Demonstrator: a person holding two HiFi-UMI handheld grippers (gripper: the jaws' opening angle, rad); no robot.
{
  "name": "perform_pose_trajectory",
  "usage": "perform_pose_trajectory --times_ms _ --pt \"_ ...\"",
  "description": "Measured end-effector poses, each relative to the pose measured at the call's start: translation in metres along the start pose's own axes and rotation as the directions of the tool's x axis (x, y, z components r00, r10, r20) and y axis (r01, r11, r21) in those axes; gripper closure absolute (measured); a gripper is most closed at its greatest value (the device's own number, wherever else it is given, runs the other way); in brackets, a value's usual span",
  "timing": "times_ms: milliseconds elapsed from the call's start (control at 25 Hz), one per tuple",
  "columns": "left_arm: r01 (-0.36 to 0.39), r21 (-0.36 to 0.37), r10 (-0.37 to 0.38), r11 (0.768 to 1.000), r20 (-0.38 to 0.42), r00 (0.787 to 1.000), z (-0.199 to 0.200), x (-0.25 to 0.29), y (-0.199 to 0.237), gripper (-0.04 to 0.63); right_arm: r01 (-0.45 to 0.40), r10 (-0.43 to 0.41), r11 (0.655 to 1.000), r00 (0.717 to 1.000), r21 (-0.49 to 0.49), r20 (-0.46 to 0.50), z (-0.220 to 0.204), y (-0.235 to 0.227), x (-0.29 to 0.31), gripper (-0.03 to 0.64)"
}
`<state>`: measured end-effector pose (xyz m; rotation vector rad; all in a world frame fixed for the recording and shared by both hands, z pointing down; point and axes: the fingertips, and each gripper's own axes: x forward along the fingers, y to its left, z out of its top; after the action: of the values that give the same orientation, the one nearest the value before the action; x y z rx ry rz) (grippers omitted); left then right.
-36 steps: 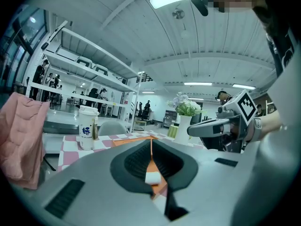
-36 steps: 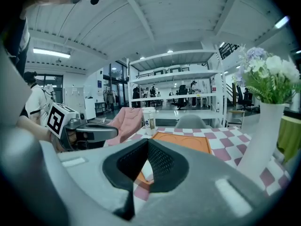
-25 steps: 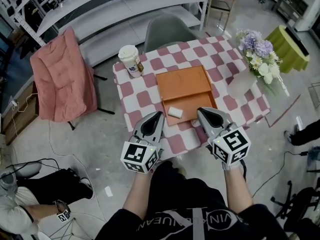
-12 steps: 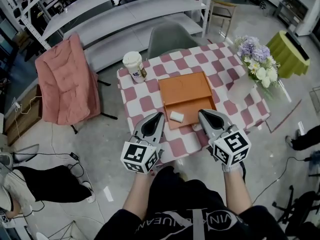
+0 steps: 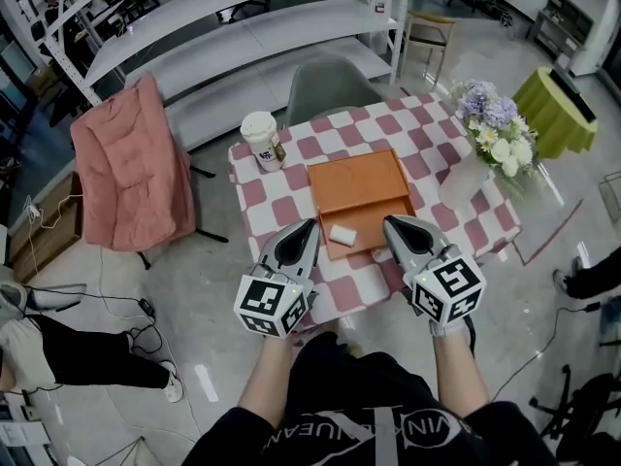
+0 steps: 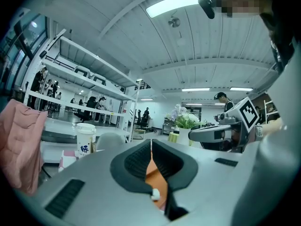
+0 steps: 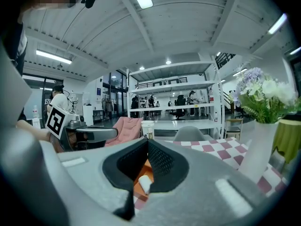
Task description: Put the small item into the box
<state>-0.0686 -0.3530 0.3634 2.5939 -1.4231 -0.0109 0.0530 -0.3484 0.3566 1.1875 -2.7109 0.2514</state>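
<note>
An orange box (image 5: 355,179) lies open on the checkered table (image 5: 291,197), its shallow tray toward me. A small white item (image 5: 342,233) rests in the tray's near left part. My left gripper (image 5: 305,228) hovers shut and empty over the table's near edge, just left of the item. My right gripper (image 5: 392,225) is also shut and empty, level with the tray's near right corner. In the left gripper view the jaws (image 6: 151,144) touch, with the white item (image 6: 155,194) and the orange box (image 6: 155,175) below them. Under the right gripper (image 7: 147,143) the white item (image 7: 145,183) shows too.
A lidded paper cup (image 5: 260,131) stands at the table's far left corner, a vase of flowers (image 5: 482,144) at its right edge. A grey chair (image 5: 330,72) sits behind the table, a pink-draped chair (image 5: 124,168) to its left. A person (image 5: 58,343) sits on the floor at left.
Both grippers stay shut and hold their place in the head view. The table and box have drifted slightly up and away in the picture. The white item lies in the tray throughout.
</note>
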Motion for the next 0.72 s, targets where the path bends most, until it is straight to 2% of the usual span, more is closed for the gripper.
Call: perform_pose_trajectory --times_ms 720 --pt "0.014 0.008 -0.014 1.000 0.017 1.000 0.0088 0.0047 0.0059 0.580 0.014 -0.014 1.000 1.000 0.007 0.016 0.0064 0.0008 0.0057 0.611"
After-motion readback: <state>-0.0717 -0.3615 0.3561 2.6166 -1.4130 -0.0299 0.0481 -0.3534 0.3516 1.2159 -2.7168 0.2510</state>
